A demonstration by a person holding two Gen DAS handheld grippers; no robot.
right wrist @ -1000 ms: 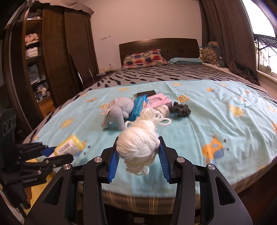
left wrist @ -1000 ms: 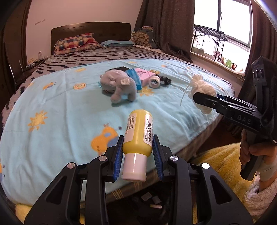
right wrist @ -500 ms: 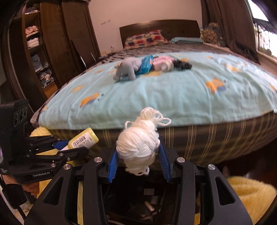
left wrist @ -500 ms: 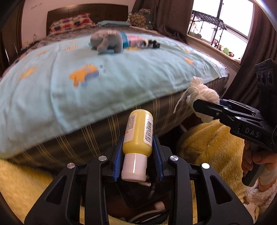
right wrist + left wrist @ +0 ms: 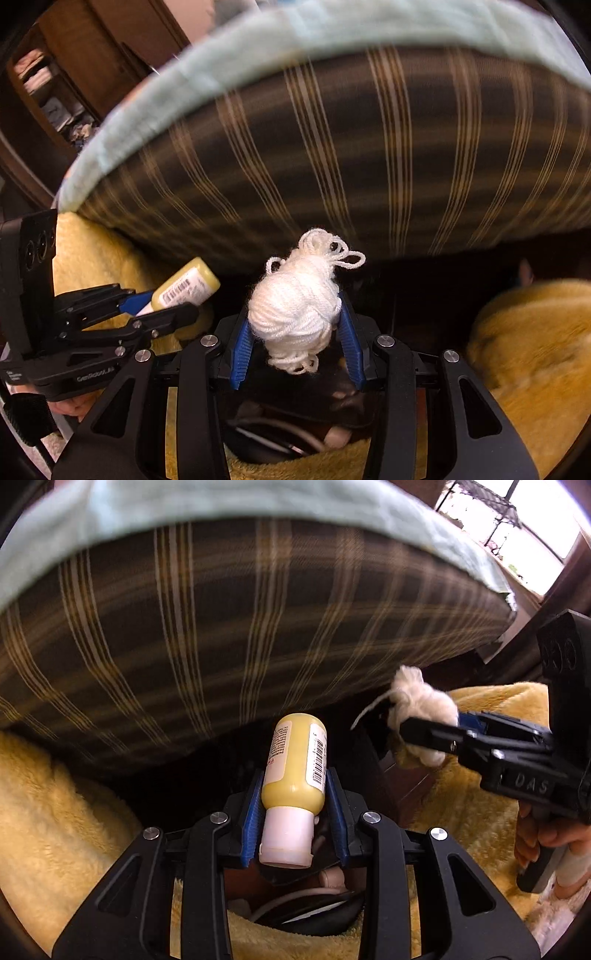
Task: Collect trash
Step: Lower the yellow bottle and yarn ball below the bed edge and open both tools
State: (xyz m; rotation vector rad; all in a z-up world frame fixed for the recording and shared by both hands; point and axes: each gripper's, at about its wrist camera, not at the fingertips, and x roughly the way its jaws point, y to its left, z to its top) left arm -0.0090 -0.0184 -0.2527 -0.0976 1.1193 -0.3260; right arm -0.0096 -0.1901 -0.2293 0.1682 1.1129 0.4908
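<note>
Below both grippers sits a dark bin (image 5: 295, 435) ringed by yellow fleece (image 5: 74, 812), above it the left gripper (image 5: 295, 797) clamps a yellow bottle (image 5: 297, 760) and the right gripper (image 5: 295, 332) squeezes a white yarn ball (image 5: 295, 306), and beyond looms the striped mattress side (image 5: 369, 147) under a pale blue sheet (image 5: 369, 26).

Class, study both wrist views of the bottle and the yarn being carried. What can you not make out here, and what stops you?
- Bottle label text: too small in both views.
- The dark container below the jaws: mostly hidden by the right gripper and yarn; its contents are unclear.
- Bed top: cut off by the upper edge in both views.
- Bed side stripes: motion-blurred.
- Shelf contents: small and blurred in the right wrist view.
</note>
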